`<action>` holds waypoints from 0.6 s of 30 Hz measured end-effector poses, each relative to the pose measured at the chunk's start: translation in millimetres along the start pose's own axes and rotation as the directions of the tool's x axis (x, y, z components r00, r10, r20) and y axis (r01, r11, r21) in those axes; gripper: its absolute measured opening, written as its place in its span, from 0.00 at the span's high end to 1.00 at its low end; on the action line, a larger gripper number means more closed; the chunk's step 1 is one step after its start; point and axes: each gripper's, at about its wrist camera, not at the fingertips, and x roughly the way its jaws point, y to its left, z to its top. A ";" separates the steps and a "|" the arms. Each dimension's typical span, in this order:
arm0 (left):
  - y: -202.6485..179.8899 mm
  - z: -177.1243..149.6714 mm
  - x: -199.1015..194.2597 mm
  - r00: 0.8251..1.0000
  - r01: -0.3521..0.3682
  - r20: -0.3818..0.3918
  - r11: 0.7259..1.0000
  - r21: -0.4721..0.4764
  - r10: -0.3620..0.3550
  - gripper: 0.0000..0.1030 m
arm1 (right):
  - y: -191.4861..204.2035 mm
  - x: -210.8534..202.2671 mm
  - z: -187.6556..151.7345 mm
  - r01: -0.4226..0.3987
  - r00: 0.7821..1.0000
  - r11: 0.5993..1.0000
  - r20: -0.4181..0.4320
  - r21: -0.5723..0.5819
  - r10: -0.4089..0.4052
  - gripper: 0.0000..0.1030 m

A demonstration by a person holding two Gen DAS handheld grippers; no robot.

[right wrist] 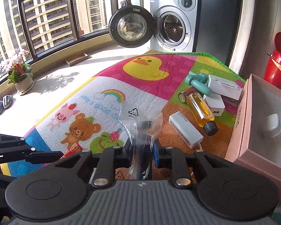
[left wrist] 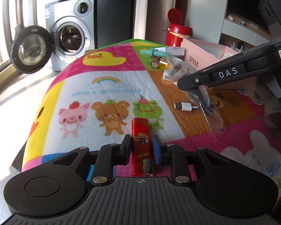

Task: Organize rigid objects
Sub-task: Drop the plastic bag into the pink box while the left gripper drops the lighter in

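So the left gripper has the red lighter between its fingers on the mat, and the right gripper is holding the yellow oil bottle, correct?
Not quite. The right gripper is shut on a clear plastic bag with something dark inside, as the right wrist view shows; the yellow oil bottle lies untouched on the mat. The left gripper does have the red lighter between its fingers.

Both tongs [left wrist: 142, 146] [right wrist: 142, 146] clamped, angled down.

right hand-held gripper [left wrist: 194, 90]: "DAS" | white charger [right wrist: 185, 129]: "DOREWIN"
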 end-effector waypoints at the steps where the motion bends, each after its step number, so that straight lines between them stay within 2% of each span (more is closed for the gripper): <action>1: -0.5 -0.2 -0.1 1.000 0.018 0.000 1.000 -0.002 -0.018 0.74 | -2.5 -12.4 -3.4 -0.003 1.000 1.000 0.015 0.004 0.003 0.80; 3: -3.9 -1.0 -1.5 0.996 0.093 -0.001 0.996 -0.006 -0.093 0.74 | -11.5 -40.8 -13.3 0.001 0.999 1.000 0.040 0.028 -0.003 0.80; 6: -24.7 -2.0 -3.2 0.983 0.184 -0.022 0.982 0.047 -0.183 0.74 | -25.3 -71.9 -30.5 0.028 0.998 0.998 0.048 0.063 -0.031 0.80; 10: -62.2 1.3 -3.9 0.956 0.292 -0.060 0.950 0.112 -0.286 0.74 | -46.0 -114.3 -63.3 0.125 0.988 0.984 0.073 0.123 -0.135 0.80; 13: -92.9 10.7 -4.4 0.932 0.363 -0.069 0.919 0.153 -0.357 0.74 | -58.6 -141.7 -85.4 0.205 0.969 0.965 0.102 0.163 -0.223 0.80; 16: -124.0 45.1 -5.9 0.918 0.394 -0.033 0.894 0.216 -0.396 0.74 | -70.1 -163.5 -103.6 0.253 0.951 0.946 0.128 0.203 -0.282 0.80; 18: -143.5 81.0 -6.8 0.924 0.362 0.020 0.893 0.267 -0.381 0.74 | -78.3 -176.4 -115.0 0.269 0.939 0.936 0.152 0.226 -0.307 0.80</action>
